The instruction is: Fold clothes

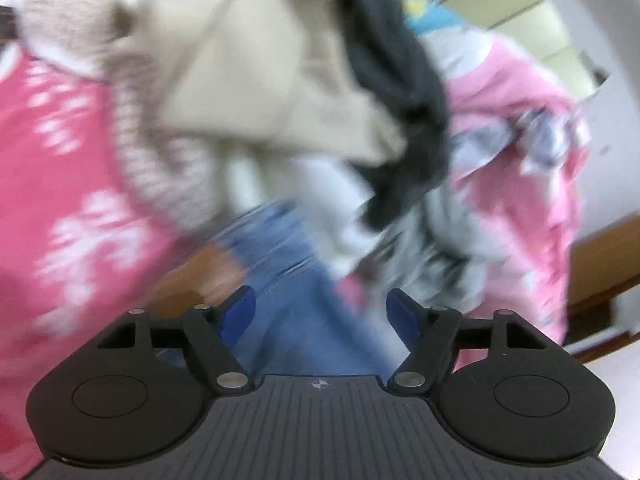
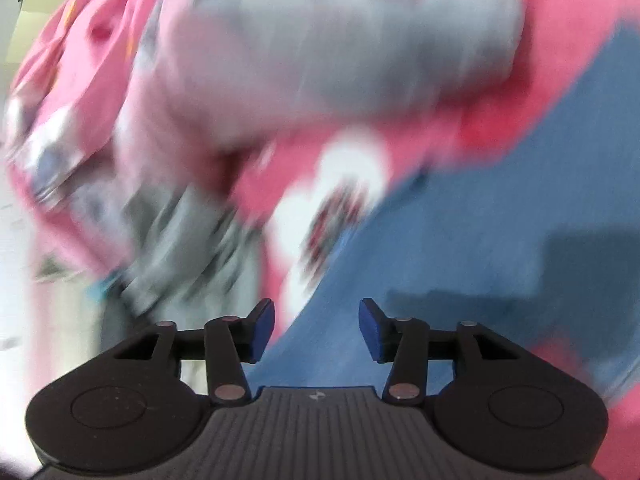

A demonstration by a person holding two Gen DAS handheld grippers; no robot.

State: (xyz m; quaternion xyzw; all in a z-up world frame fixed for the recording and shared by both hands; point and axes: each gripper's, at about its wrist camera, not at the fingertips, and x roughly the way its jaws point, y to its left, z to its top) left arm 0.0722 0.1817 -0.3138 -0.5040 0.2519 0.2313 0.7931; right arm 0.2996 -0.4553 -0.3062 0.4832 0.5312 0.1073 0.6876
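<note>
Both views are blurred by motion. In the left wrist view my left gripper [image 1: 321, 312] stands open over blue denim [image 1: 296, 304], with nothing between its blue pads. Beyond it lies a heap of clothes: a beige garment [image 1: 240, 68], a striped knit piece [image 1: 152, 168], a dark grey garment [image 1: 400, 92] and a pink printed one [image 1: 520, 152]. In the right wrist view my right gripper [image 2: 317, 322] is open above a blue cloth [image 2: 480, 248], its pads empty. A grey garment [image 2: 340, 40] and a pink garment with a white print [image 2: 340, 176] lie ahead of it.
A pink blanket with white flowers [image 1: 60, 200] covers the surface on the left. A wooden bed frame edge [image 1: 600, 264] shows at the right, beside a white wall [image 1: 608, 40]. A person in a blue top [image 1: 428, 12] is at the back.
</note>
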